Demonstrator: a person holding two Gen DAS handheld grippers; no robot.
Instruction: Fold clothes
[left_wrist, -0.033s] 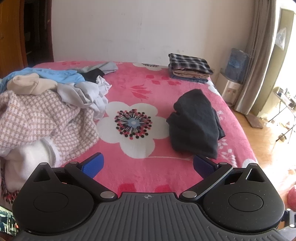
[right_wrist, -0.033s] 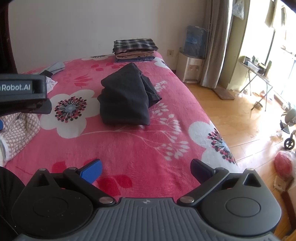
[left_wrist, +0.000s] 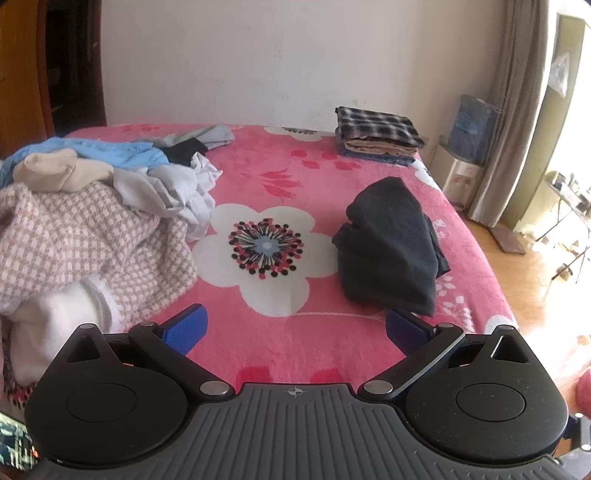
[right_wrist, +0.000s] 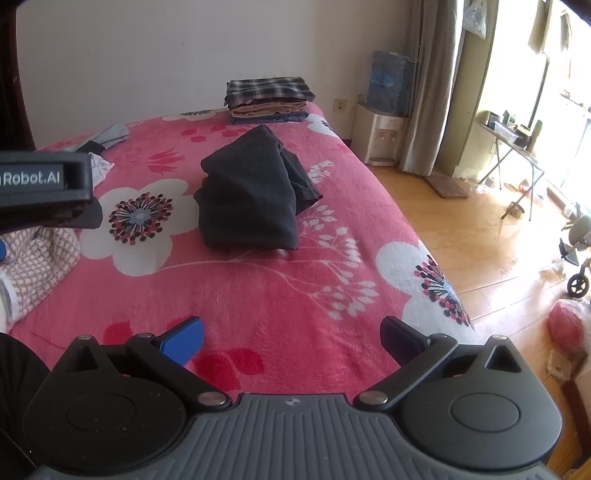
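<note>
while both hover over the bed, left gripper (left_wrist: 295, 325) and right gripper (right_wrist: 291, 334) gape wide, empty.

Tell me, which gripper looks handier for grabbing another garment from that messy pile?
Probably the left gripper: the rumpled pile of unfolded clothes lies right beside it, while the right gripper sits farther away.

We see the bed (left_wrist: 280, 339) stretching ahead of us to the wall (left_wrist: 258, 62). On it, a heap of unfolded clothes (left_wrist: 92, 229) lies at the left, a folded garment (left_wrist: 391, 247) right of centre, and a stack of folded clothes (left_wrist: 376, 134) behind it at the far right corner. Beyond the bed's right edge stand a water dispenser (right_wrist: 386, 110) and a curtain (right_wrist: 432, 85), with a folding table (right_wrist: 513, 147) farther right.
</note>
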